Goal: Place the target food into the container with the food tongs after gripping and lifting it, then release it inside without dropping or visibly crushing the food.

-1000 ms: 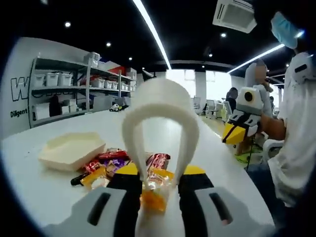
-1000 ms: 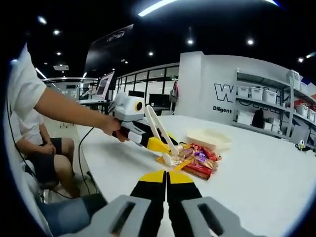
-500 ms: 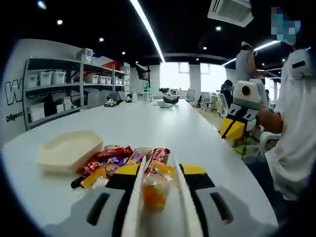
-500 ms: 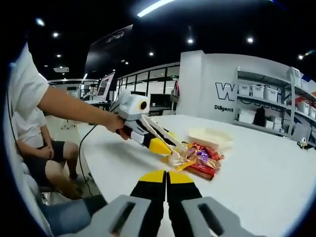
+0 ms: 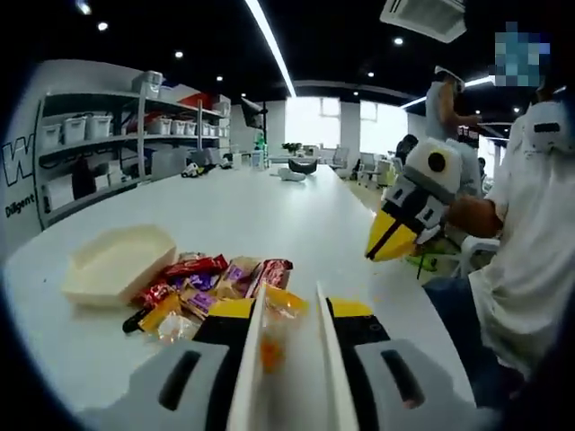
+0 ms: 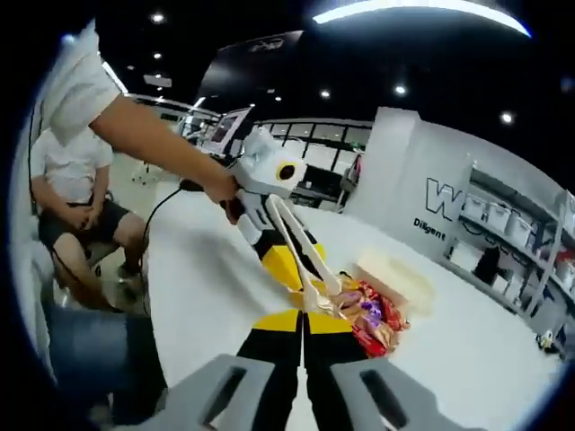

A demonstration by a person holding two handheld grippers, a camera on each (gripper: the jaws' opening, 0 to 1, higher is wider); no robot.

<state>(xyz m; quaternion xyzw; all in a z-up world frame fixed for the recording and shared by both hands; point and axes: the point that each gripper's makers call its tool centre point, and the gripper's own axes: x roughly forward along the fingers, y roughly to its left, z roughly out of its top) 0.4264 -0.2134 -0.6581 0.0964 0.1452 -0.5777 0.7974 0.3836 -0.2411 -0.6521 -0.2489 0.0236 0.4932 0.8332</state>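
Place: open-plan office with a lab corner
Signs: grey metal shelving holding white storage bins, long white table, black ceiling with strip lights

Open counter on all sides of the snack pile

I see bare counter running to its far end; the only obstacles are the snack pile and the shallow container just beside it, nearer the shelf-side edge, while my right hand-held gripper hovers over the person-side edge.
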